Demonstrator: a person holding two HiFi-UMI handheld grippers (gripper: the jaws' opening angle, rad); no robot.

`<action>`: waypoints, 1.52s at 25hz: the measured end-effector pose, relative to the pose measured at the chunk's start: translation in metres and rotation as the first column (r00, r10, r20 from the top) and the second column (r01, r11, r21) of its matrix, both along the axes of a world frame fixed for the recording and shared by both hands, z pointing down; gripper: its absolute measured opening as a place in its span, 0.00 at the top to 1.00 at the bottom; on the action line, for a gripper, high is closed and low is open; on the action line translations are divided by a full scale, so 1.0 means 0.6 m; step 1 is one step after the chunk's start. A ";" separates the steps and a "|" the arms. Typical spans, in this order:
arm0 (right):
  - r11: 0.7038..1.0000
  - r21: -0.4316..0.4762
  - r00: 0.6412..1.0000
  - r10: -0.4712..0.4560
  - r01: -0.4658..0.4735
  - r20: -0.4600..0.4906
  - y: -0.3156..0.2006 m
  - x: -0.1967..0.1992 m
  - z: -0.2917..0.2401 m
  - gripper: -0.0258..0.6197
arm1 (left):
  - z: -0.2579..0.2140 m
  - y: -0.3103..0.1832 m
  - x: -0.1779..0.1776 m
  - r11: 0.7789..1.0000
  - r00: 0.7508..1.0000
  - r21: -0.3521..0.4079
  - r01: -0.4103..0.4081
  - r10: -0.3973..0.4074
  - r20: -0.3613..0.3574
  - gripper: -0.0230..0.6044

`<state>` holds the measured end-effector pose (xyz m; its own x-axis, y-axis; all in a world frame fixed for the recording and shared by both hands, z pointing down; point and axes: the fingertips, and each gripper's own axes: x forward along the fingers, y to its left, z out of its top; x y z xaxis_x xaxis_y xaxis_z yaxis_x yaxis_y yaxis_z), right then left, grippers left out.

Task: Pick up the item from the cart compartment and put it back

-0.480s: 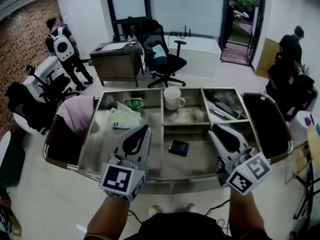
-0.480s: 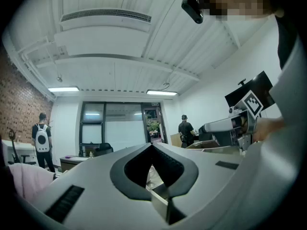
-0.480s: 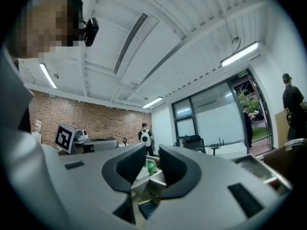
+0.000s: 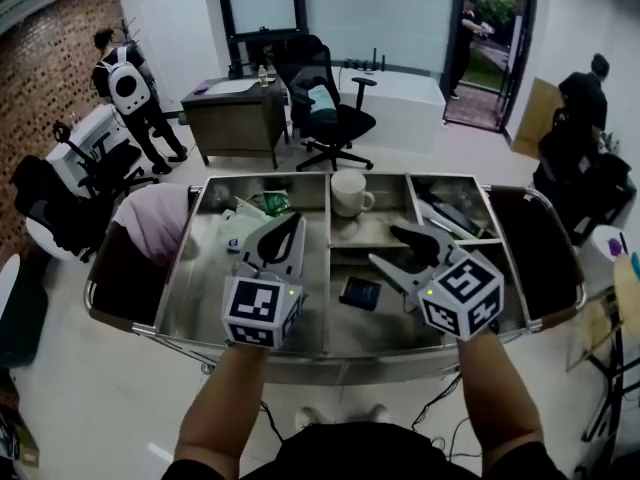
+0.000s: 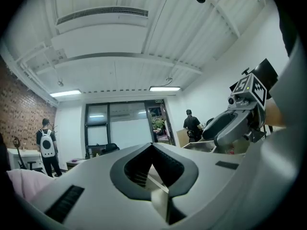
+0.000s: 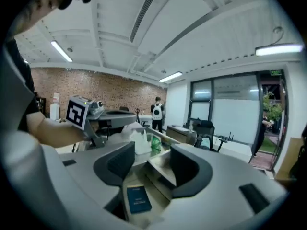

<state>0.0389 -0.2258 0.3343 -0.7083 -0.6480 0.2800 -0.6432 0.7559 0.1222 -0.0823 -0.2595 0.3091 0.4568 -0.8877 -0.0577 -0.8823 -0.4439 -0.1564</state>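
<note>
Mid-room, cart (image 4: 180,298): steel, open-topped, split by dividers into several compts.; the person stands at its near long side w/ a gripper in each hand.
Task item: dark blue booklet (image 4: 359,293), flat on the floor of the front-ctr. compt., nothing touching it.
L gripper (image 4: 293,223): clenched, jaw tips meeting w/ nothing btwn them (image 5: 152,145); held over the big left compt., tips toward the far side.
R gripper (image 4: 385,246): released, jaws well apart; held above the ctr. divider area, angled toward the person's left. Its own view looks down btwn the jaws (image 6: 152,152) at the booklet (image 6: 137,199), which lies lower and clear of both pads.
Marker cubes: one on each gripper's rear, L (image 4: 260,310) and R (image 4: 460,295), nearest the person.
Mug (image 4: 348,194): white, upright, in the back-ctr. compt., handle to the right.
Plastic bags (image 4: 245,230): clear, crumpled, at the far end of the left compt., just ahead of the L gripper; a green packet (image 4: 272,205) sits beside them.
Back-right compt.: dark items, too unclear to name.
Cart ends: pink cloth bag (image 4: 150,223) on the left end, dark bag (image 4: 540,248) on the right end.
Background: office chair (image 4: 330,108) and desk (image 4: 235,118) beyond the cart; a person w/ a white backpack (image 4: 125,88) by the brick wall.
</note>
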 end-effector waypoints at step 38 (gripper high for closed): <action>0.849 -0.517 0.788 -0.391 0.109 -0.475 -0.011 -0.069 0.327 0.50 | 0.118 -0.043 -0.003 0.985 0.999 -0.172 -0.027 0.023 -0.026 0.96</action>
